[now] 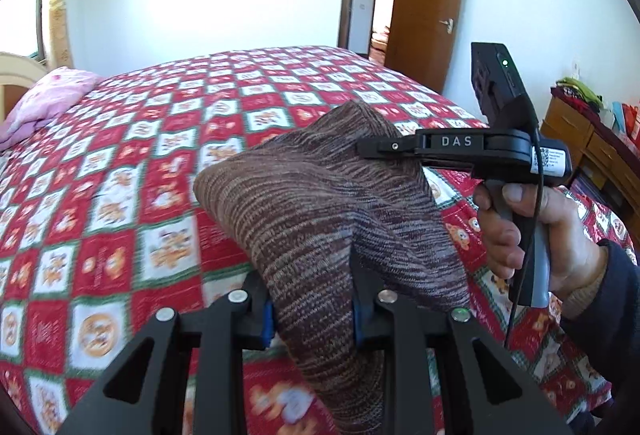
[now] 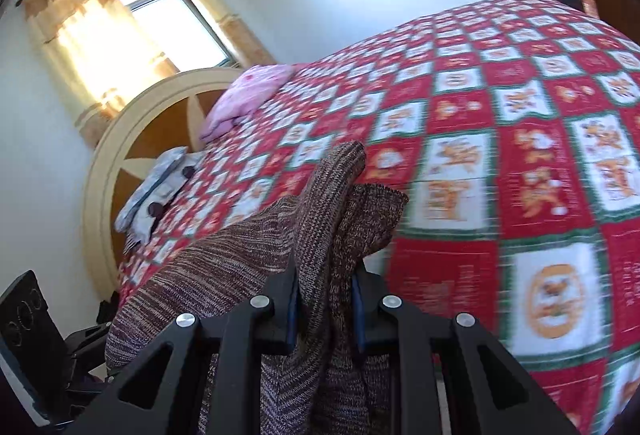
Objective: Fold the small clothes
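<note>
Ahead of both claws the bed [image 1: 132,163] lies broad and bare under its checked quilt, open for passing. Far off at the headboard end sit a pink pillow [image 1: 52,99] and a folded grey garment [image 2: 156,191]. The knit garment [image 1: 320,203] hangs between the left claw [image 1: 312,311] and right claw [image 1: 372,147], blocking that gap. Beyond the right claw a wooden dresser [image 1: 580,139] closes the side.

I'm clamping both claws, left claw [image 1: 312,315] and right claw [image 2: 326,311], on brown knit; my right hand [image 1: 536,235] is gripping its handle.
</note>
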